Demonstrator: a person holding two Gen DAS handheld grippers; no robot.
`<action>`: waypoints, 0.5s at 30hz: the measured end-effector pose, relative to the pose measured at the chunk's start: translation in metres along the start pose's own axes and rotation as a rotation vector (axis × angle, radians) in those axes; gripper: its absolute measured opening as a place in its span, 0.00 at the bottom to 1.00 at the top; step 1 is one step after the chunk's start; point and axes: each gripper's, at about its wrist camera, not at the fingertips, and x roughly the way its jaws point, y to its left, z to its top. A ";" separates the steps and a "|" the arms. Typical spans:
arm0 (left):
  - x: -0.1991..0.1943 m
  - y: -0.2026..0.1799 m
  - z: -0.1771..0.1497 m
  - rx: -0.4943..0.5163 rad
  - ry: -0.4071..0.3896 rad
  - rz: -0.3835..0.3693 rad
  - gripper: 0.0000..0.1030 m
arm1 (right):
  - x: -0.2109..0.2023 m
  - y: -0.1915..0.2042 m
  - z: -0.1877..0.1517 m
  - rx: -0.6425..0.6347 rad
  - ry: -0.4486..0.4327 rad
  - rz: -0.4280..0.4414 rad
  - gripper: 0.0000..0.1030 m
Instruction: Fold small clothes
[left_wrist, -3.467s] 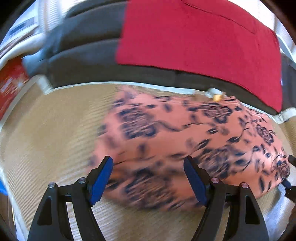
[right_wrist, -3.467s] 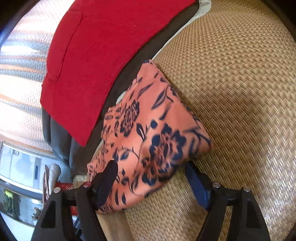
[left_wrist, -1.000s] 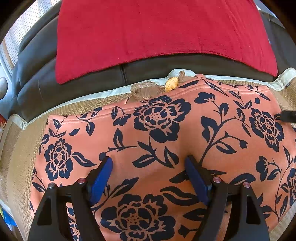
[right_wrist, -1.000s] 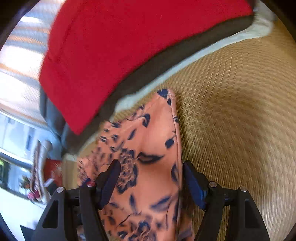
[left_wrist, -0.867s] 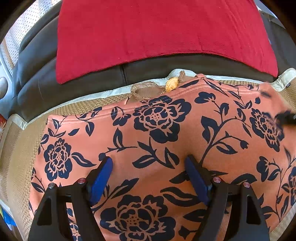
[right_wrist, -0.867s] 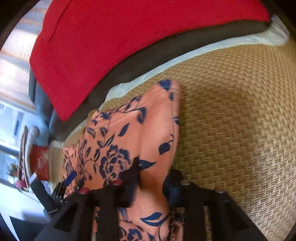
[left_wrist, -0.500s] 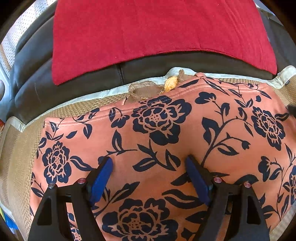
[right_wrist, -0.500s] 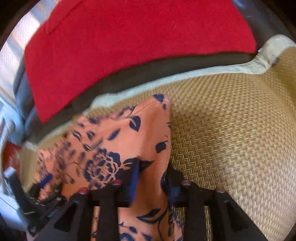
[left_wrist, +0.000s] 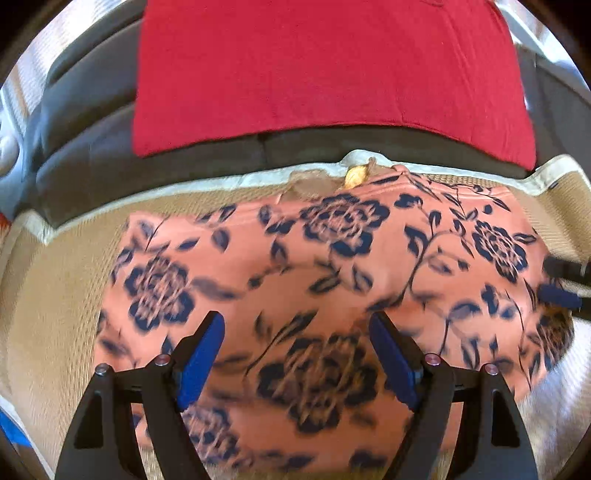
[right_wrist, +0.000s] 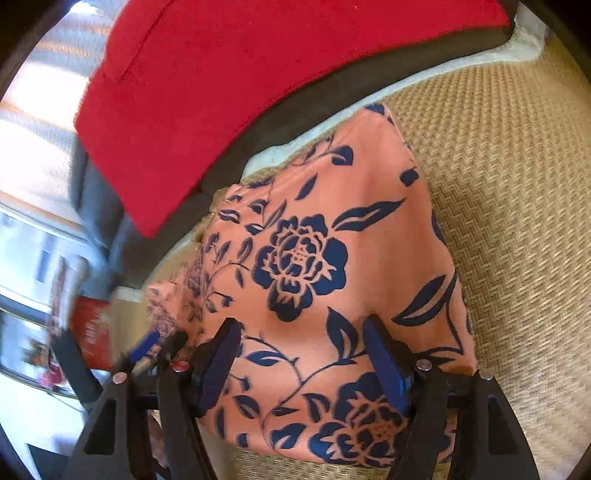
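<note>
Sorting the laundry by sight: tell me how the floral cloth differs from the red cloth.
The floral cloth is salmon with dark blue flowers; the red cloth is plain. The floral cloth lies on the woven mat; the red cloth is draped over the dark cushion behind it. The floral cloth sits right under both tools; the red cloth lies farther off. Both are spread fairly smooth.

I can't read any words, numbers or brand marks from either of my cameras. The red box (right_wrist: 90, 332) at the left edge of my right-hand view carries some pale lettering, but it is too blurred to make out. The flowered cloth (left_wrist: 332, 288) bears only its pattern, no label.
</note>
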 end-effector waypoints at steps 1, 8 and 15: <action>-0.003 0.009 -0.007 -0.014 -0.001 -0.002 0.79 | -0.007 0.005 0.000 -0.015 -0.015 0.006 0.71; 0.009 0.086 -0.041 -0.157 0.060 0.096 0.79 | -0.016 0.011 -0.001 -0.074 -0.002 -0.076 0.80; 0.005 0.124 -0.045 -0.215 0.041 0.077 0.79 | -0.032 0.019 0.027 -0.049 -0.058 0.010 0.81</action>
